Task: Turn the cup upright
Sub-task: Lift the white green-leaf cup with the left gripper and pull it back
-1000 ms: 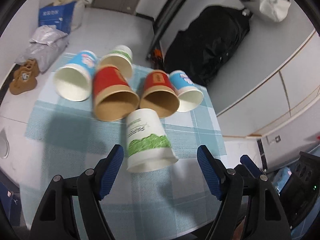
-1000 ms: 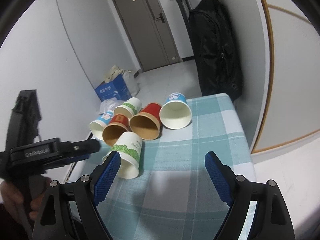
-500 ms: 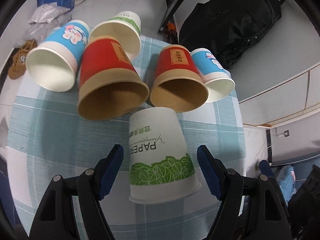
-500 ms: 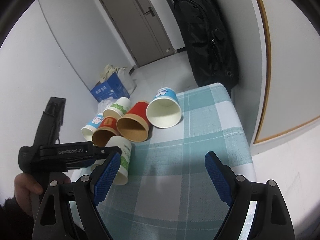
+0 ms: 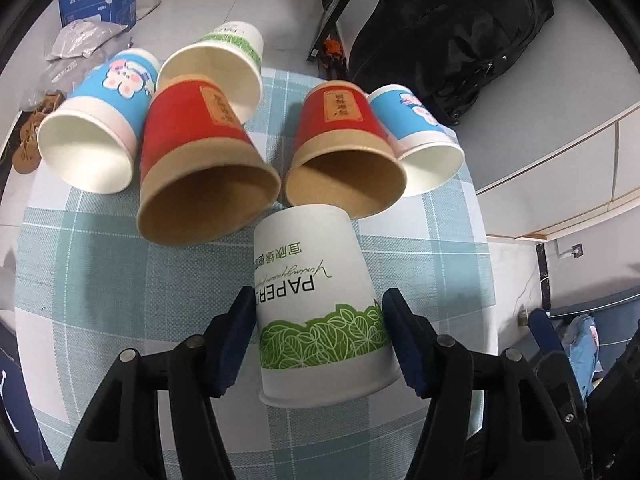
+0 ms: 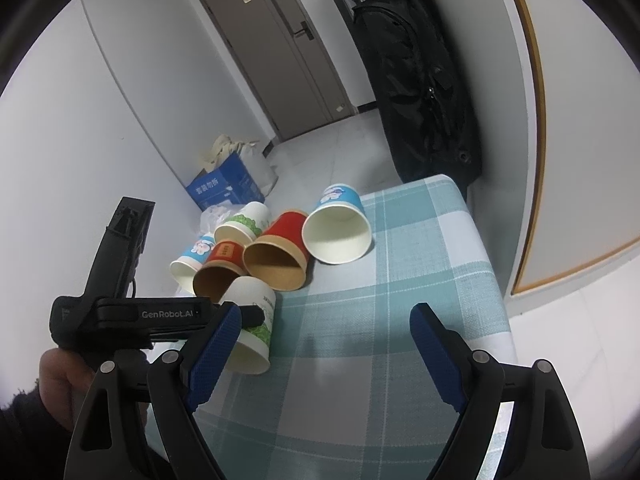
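A white paper cup with green leaves (image 5: 320,304) stands upside down on the checked cloth, rim down. My left gripper (image 5: 320,336) has closed its blue pads on both sides of the cup's lower wall. The right wrist view shows the same cup (image 6: 252,332) with the left gripper's body (image 6: 132,316) beside it. My right gripper (image 6: 324,356) is open and empty, above the cloth to the right of the cup.
Several more cups lie on their sides behind it: two red (image 5: 200,168) (image 5: 344,148), two blue (image 5: 100,128) (image 5: 420,136), one white-green (image 5: 216,68). The teal checked cloth (image 6: 400,280) covers a small table. A black bag (image 6: 420,80) hangs beyond it, a blue box (image 6: 224,188) on the floor.
My left gripper has moved forward and down to the white-green cup and its pads have closed in onto the cup's sides. The right gripper has stayed open, shifting slightly.
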`<state>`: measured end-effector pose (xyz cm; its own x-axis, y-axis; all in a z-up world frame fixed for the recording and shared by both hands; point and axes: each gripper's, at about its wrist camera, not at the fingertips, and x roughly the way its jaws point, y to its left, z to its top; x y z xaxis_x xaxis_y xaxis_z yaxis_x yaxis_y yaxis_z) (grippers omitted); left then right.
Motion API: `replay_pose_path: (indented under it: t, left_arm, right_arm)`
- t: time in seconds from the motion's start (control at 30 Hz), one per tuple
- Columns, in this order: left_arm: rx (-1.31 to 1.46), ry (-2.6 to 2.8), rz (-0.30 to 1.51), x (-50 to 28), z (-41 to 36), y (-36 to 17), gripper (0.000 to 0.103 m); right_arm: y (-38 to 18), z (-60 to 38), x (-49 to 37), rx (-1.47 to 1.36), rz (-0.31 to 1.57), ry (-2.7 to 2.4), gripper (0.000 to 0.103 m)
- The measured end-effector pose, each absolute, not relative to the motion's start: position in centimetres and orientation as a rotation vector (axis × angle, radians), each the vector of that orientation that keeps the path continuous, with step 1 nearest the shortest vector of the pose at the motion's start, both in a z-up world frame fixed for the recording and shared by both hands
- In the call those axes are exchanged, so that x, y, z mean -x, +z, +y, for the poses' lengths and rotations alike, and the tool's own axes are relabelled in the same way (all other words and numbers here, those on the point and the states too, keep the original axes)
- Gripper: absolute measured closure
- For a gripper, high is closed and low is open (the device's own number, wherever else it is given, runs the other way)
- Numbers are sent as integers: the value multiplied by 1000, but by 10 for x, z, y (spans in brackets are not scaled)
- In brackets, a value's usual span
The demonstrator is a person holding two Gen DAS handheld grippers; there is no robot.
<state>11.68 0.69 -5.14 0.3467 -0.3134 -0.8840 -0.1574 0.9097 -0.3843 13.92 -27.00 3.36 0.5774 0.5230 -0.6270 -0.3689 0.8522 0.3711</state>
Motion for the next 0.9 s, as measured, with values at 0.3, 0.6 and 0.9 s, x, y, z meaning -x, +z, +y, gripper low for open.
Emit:
replay_pose_path:
  t: [0.3, 0.6, 0.9]
  left_arm:
    - [436, -150, 1161, -115, 5, -22, 44]
    - [399, -202, 1077, -87, 5, 23, 44]
    - [440, -217, 994, -58, 14, 42, 44]
  right_arm:
    - [35, -267, -136, -207, 797, 535, 16]
    - [41, -267, -121, -220, 796, 535, 16]
    - [61, -249, -93, -151, 725, 580, 16]
